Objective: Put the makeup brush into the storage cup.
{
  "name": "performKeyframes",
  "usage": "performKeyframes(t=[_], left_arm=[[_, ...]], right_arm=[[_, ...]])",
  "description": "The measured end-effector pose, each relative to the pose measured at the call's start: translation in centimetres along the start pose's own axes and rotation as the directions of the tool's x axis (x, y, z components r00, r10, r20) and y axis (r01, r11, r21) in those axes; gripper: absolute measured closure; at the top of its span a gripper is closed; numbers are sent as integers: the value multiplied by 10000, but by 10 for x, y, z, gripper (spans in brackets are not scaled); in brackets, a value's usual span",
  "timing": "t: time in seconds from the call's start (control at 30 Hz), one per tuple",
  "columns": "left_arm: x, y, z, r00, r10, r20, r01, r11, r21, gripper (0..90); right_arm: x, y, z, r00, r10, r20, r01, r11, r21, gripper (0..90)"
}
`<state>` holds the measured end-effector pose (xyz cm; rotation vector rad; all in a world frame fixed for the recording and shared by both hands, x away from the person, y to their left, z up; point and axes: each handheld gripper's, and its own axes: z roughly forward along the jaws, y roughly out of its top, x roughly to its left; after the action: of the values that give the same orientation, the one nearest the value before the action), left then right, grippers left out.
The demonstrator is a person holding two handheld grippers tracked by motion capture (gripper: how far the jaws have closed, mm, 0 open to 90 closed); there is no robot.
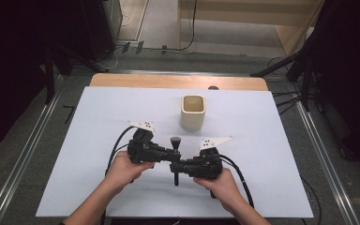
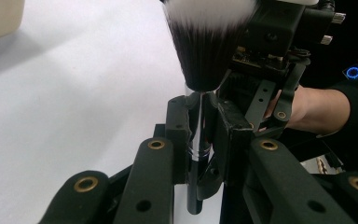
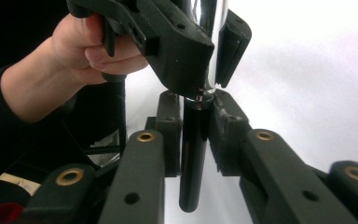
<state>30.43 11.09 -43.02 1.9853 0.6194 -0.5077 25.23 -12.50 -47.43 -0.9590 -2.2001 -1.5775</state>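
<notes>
A makeup brush (image 1: 175,141) with dark, white-tipped bristles (image 2: 208,46), a silver ferrule (image 2: 195,140) and a black handle (image 3: 193,154) is held above the white table sheet (image 1: 98,117), bristles toward the far side. My left gripper (image 1: 172,152) comes in from the left and is shut on the ferrule (image 2: 196,112). My right gripper (image 1: 178,165) comes in from the right and is shut on the black handle just below (image 3: 195,107). In the right gripper view the left gripper's jaws clamp the silver ferrule (image 3: 207,14) right above mine.
A cream square cup (image 1: 193,111) stands upright beyond the brush, open at the top. The white sheet lies on a wooden table whose far edge (image 1: 178,80) shows. Both hands (image 1: 126,168) rest near the front of the sheet.
</notes>
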Motion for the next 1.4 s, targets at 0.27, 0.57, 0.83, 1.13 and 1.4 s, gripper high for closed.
performKeyframes(t=[0.27,0.57,0.83,1.13,1.4], left_arm=[[0,0,-1,10000,3,11,-2,10000,-80,774],[-1,1,-2,10000,21,-53,-22,9998,-191,736],[-2,0,-6,9987,221,-469,-233,9994,-252,565],[0,-2,-12,9967,455,-677,-472,9986,-235,420],[6,-5,-17,9964,403,-748,-420,9989,-218,356]], right_arm=[[0,1,-1,9998,196,-75,-196,9998,-35,795],[0,2,-1,9995,325,-60,-325,9994,69,797],[-2,2,-3,9993,363,68,-364,9993,89,797],[-4,2,-5,9988,415,244,-418,9990,147,797],[-7,2,-7,9981,435,426,-443,9989,182,797]])
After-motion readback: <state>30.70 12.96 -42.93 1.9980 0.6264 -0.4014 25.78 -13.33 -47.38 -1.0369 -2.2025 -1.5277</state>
